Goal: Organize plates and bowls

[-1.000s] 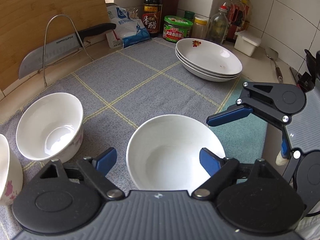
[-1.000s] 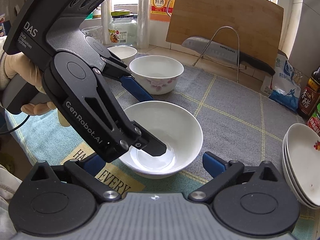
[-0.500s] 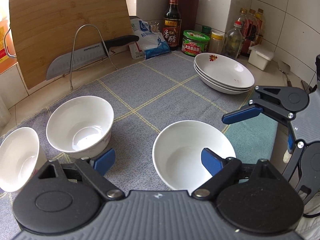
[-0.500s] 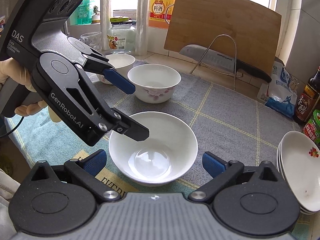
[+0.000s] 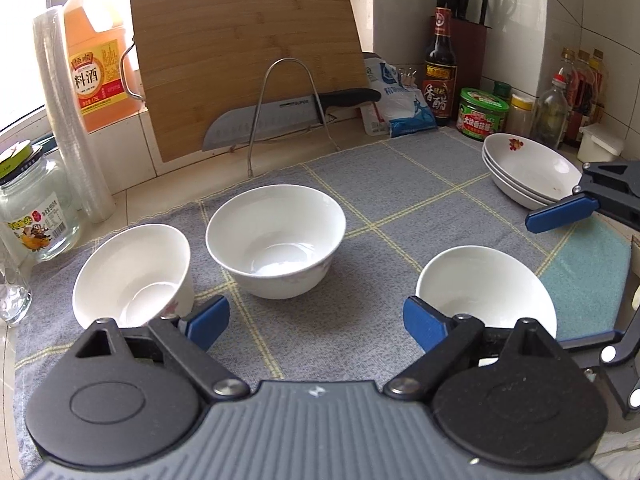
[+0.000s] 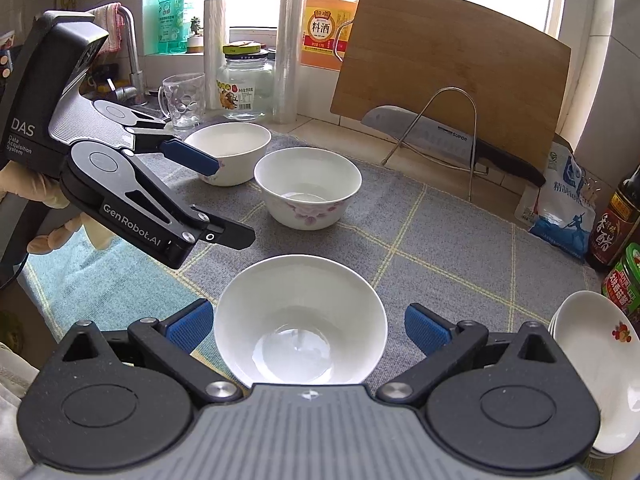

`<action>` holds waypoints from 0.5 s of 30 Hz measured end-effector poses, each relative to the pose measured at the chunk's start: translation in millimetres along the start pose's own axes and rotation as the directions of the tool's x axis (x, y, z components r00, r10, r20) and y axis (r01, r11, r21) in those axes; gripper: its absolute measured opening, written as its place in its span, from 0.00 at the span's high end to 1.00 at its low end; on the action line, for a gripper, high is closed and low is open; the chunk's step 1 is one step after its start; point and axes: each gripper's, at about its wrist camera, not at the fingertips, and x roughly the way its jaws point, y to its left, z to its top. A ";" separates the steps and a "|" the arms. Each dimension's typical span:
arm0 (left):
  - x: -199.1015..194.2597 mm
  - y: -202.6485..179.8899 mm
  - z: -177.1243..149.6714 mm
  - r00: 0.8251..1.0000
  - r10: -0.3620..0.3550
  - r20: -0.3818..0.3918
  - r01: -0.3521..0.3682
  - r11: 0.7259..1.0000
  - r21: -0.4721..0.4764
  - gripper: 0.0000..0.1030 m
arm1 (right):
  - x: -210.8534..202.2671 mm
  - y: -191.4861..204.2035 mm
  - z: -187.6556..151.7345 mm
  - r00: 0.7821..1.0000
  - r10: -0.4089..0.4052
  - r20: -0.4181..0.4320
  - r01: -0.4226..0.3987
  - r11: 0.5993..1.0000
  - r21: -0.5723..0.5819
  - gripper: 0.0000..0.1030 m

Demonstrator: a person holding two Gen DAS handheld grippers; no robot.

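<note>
A plain white bowl (image 6: 300,320) sits on the grey mat (image 6: 440,240), low between the fingers of my right gripper (image 6: 306,328). That gripper is open, and a gap shows at its right pad. My left gripper (image 6: 218,196) hovers open and empty to the left of this bowl. In the left wrist view my left gripper (image 5: 316,324) faces a flower-patterned bowl (image 5: 276,240), with a second flowered bowl (image 5: 132,276) to the left. The plain bowl (image 5: 484,292) lies off to the right. A stack of shallow plates (image 5: 528,172) rests at the mat's far right corner.
A bamboo cutting board (image 5: 240,60) leans on the back wall, with a knife (image 5: 272,120) on a wire rack in front. Sauce bottles (image 5: 440,68) and jars (image 5: 482,114) stand back right. A glass jar (image 5: 32,208), plastic rolls and a glass mug (image 6: 180,100) stand left.
My left gripper drew away from the plain bowl and swung left, bringing both flowered bowls into its view. Its jaws widened a little. The right gripper stayed over the plain bowl.
</note>
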 end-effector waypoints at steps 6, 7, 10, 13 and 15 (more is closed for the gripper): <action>8.0 1.9 -0.6 1.000 0.021 0.011 -0.021 0.999 -0.028 0.09 | 11.2 -6.3 13.9 0.999 0.026 -0.024 -0.027 0.999 -0.033 0.00; 9.9 2.5 -0.3 1.000 0.021 0.011 -0.020 0.999 -0.034 0.09 | 13.9 -7.8 16.8 0.999 0.028 -0.027 -0.029 0.999 -0.038 0.00; 17.0 3.6 0.5 1.000 0.023 0.008 -0.022 0.999 -0.046 0.09 | 21.1 -12.1 24.3 0.999 0.032 -0.038 -0.034 0.998 -0.051 0.00; 24.6 5.4 1.1 1.000 0.024 0.005 -0.024 0.998 -0.064 0.09 | 28.7 -17.1 31.8 0.998 0.042 -0.051 -0.045 0.997 -0.067 0.00; 29.0 7.9 2.1 1.000 0.030 0.006 -0.029 0.996 -0.088 0.09 | 33.9 -20.2 37.9 0.997 0.042 -0.064 -0.048 0.995 -0.086 0.00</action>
